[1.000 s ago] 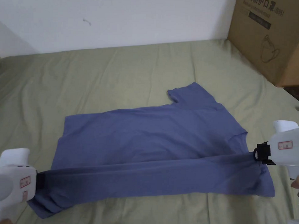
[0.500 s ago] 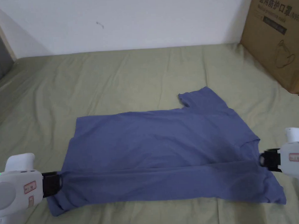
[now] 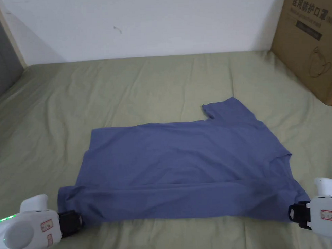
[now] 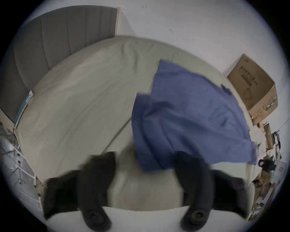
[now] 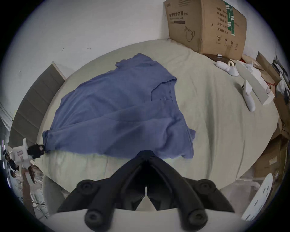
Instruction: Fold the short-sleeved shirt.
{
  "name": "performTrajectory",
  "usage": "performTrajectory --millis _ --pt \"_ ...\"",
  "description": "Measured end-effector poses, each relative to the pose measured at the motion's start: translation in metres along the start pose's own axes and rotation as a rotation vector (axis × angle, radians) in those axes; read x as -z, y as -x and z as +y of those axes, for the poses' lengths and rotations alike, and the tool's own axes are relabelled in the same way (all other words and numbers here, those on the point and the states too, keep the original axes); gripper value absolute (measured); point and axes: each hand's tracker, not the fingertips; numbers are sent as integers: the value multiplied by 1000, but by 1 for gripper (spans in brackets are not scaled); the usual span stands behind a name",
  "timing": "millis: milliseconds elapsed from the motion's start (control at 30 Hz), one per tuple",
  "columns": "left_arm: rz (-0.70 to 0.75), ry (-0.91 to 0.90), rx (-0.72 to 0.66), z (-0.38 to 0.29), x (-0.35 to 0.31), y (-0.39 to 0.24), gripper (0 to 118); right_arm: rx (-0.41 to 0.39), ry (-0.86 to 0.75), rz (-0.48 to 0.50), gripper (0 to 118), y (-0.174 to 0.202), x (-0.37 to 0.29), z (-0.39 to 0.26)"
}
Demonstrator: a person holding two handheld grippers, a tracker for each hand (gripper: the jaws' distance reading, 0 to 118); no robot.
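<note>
Both tongs sit low at the near edge of the bed [image 3: 160, 79]. Left tongs [image 4: 144, 163] have the jaws wide apart and grasp nothing; the corner of the shirt [image 3: 183, 163] lies just before them. Right tongs [image 5: 146, 154] have the jaws pressed together at the near edge of the shirt, but I cannot tell if cloth is between them. The shirt lies flat on the bed, with its near long side already folded over as a band. I judge that one fold is done; the far side with its sleeve [image 3: 226, 109] and the crosswise folds are left. One second ago the band was lifted and stretched tight between the tongs; now it rests on the shirt, and the left tongs have let go
</note>
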Motion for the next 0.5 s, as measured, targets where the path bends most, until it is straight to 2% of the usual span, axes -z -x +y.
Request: performTrajectory --millis 67,100,133,167,200,233,267,300,400,433,467,500 --pt "79 10 15 -8 11 -4 15 9 8 -6 0 -4 0 -3" --pt "15 -20 15 -7 13 2 10 14 12 -19 0 -5 -1 -5" --pt "17 -15 17 -2 9 -4 3 23 11 -32 0 -7 -1 -7" --pt "33 -20 18 1 7 -8 3 38 8 -41 2 -11 -3 -8" --pt "28 -22 42 3 7 -11 3 50 1 -48 20 -13 -4 -7" --pt "33 -21 60 4 2 -8 3 64 -7 -46 59 -17 -4 -3" --pt "33 -23 69 6 0 -9 3 72 -11 -46 83 -21 -3 2" --pt "27 -21 81 9 -2 -10 3 89 -30 -54 88 -22 -7 7" --pt "20 -30 84 12 -10 -6 3 105 -106 -116 88 -41 8 22" --pt "8 -31 77 14 -11 -5 3 142 -41 -149 86 -48 19 23" --pt "6 -28 72 16 -12 -6 3 212 14 -123 82 -54 28 21" --pt "6 -30 73 13 -13 -1 3 234 43 -55 68 -60 38 15"
